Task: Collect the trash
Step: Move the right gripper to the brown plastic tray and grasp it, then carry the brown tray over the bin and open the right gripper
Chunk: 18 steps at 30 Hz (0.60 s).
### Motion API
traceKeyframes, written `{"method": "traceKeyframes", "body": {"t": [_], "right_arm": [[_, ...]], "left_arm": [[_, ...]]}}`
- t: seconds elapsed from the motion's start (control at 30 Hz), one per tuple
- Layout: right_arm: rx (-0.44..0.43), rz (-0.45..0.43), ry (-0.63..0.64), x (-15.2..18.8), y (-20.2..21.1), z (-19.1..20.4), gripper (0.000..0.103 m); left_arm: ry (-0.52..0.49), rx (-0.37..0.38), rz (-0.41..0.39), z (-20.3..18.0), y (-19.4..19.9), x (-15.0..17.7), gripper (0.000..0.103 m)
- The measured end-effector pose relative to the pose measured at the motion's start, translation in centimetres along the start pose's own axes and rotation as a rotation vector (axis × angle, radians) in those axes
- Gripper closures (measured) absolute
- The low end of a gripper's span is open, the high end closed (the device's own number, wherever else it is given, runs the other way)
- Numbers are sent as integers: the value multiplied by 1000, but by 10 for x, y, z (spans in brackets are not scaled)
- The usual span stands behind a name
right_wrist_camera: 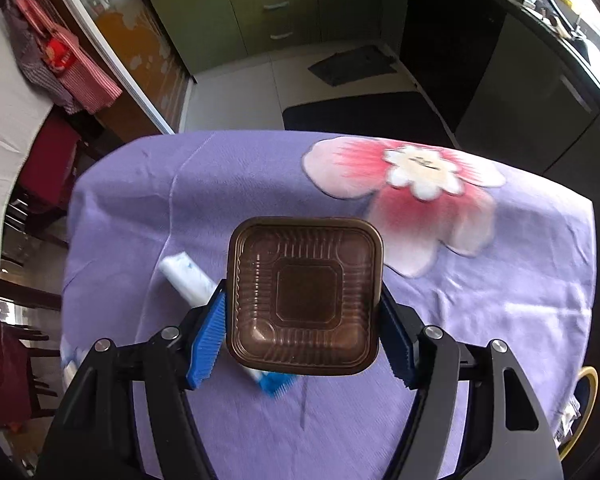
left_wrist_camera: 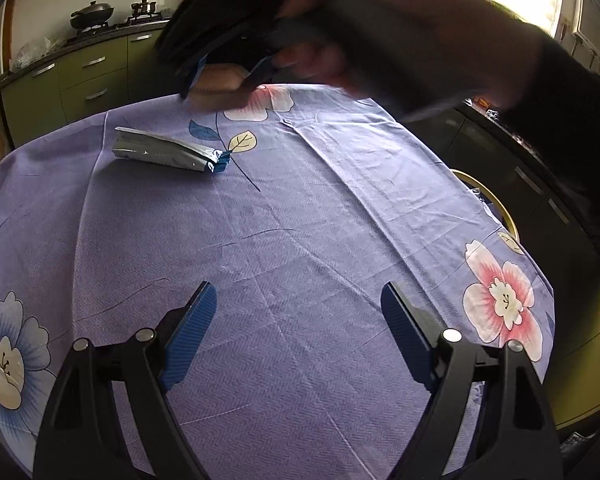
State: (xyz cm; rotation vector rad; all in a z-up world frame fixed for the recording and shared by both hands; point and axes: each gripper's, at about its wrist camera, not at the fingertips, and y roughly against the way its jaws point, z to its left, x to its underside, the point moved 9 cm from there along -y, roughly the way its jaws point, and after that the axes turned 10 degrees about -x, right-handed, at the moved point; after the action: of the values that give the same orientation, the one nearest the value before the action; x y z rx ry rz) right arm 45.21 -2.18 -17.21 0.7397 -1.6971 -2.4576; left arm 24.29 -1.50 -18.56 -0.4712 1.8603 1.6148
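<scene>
One purple floral tablecloth (left_wrist_camera: 300,240) fills a green-cabineted kitchen; left fingers (left_wrist_camera: 404,328) gape empty, right fingers (right_wrist_camera: 210,336) clamp a brown tray (right_wrist_camera: 304,296).

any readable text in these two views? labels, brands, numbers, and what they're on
None readable.
Silver wrapper with the blue end: no print can be made out.
Brown plastic tray in the right gripper: only moulded ribs, no lettering.
White packet beside the tray: faint blue marks, too blurred to read.
Red item hanging at the wall: too small to tell.
</scene>
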Motion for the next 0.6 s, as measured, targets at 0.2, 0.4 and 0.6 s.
{"method": "traceKeyframes", "body": {"t": [0.2, 0.4, 0.6], "right_arm": [[-8, -81, -50, 50, 82, -50, 35], [79, -170, -246, 123, 172, -180, 34], [188, -175, -534, 202, 207, -332, 34]], "left_arm": [[-18, -5, 3, -5, -1, 3, 23], [-40, -11, 6, -9, -3, 5, 23], [-48, -11, 20, -11, -7, 8, 23]]}}
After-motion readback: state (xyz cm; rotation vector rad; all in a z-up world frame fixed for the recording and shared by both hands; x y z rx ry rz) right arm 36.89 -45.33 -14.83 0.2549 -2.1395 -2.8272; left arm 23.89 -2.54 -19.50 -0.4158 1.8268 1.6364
